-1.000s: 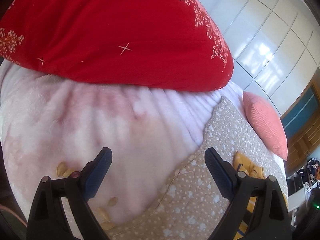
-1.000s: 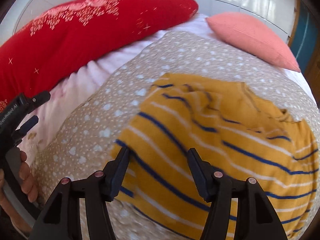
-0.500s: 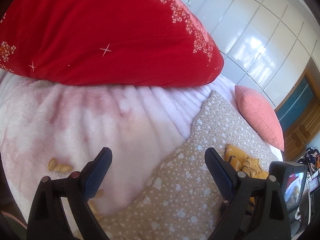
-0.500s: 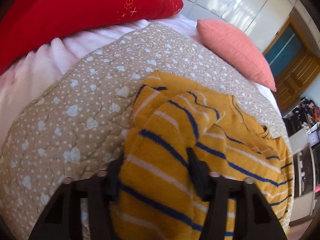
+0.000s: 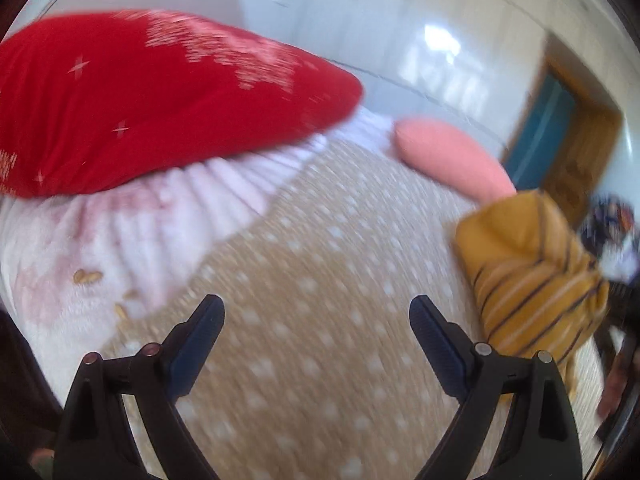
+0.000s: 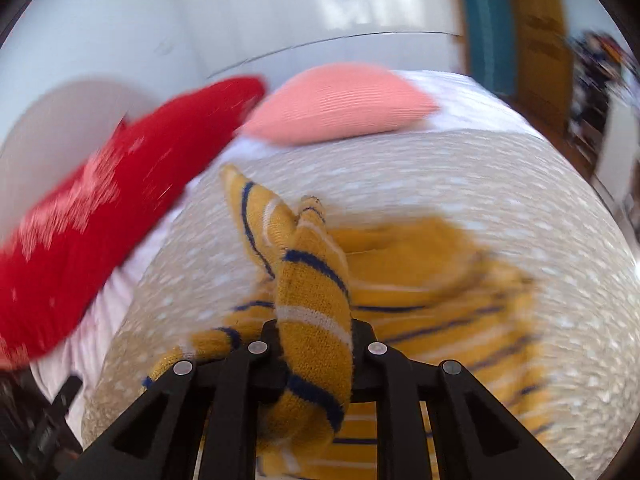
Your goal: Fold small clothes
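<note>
A fold of the yellow striped sweater point(image 6: 316, 320) is clamped in the right hand-held gripper point(image 6: 314, 344).

In the right wrist view, the knitted fabric is pinched between the closed fingers and is bunched upward from them, while the rest of the garment is spread on the beige dotted quilt point(image 6: 460, 168) just beyond. The left hand-held gripper point(image 5: 316, 320) is held with its blue-padded fingers point(image 5: 198, 334) wide apart and nothing between them, above the quilt. In the left wrist view, the sweater point(image 5: 528, 280) is seen to the right of that gripper, apart from it and raised off the bed. A red pillow point(image 5: 140, 100) and a pink cushion point(image 5: 448, 156) are seen at the far side of the bed.
</note>
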